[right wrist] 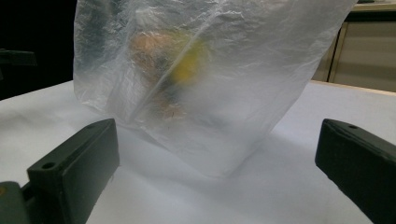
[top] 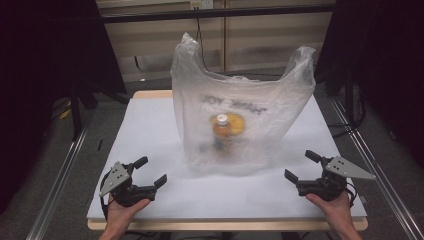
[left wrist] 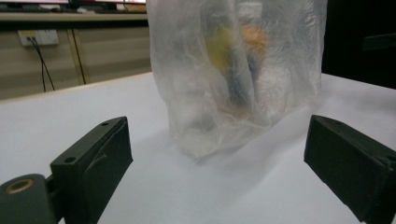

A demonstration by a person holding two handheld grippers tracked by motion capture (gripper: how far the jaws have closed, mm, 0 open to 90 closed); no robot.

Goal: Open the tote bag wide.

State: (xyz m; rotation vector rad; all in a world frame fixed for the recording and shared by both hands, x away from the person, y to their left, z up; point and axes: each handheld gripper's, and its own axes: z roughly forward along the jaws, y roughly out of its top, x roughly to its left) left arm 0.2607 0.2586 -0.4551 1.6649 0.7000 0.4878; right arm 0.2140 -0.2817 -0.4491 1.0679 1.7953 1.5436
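A clear plastic bag (top: 240, 115) stands upright near the middle of the white table (top: 150, 130), its two handles sticking up at the left and right; the high view shows mirrored dark lettering across its front and, through the plastic, an orange bottle (top: 226, 131) with a pale cap and a yellow patch beside it; the bottle sits low in the bag, towards its left half.

The left gripper (top: 150, 172) lies at the near left of the table, held in a hand (top: 122, 210) that comes in from the near edge; its jaws are spread wide with nothing between them, and it is well apart from the bag. The right gripper (top: 304, 166) mirrors it at the near right, also spread wide and empty, held by the other hand (top: 334, 210).

The left gripper view looks along the table at the bag's (left wrist: 233, 70) lower part, where the plastic bunches into creases at the base; the bottle (left wrist: 236, 60) is a blur of orange, yellow and dark blue; a wall socket with a cable (left wrist: 39, 51) shows at the far left. The right gripper view gives the bag (right wrist: 205, 79) from the other side, with a crease running slantwise across the orange and yellow shape (right wrist: 168, 60); a cabinet (right wrist: 364, 51) stands behind at the right.
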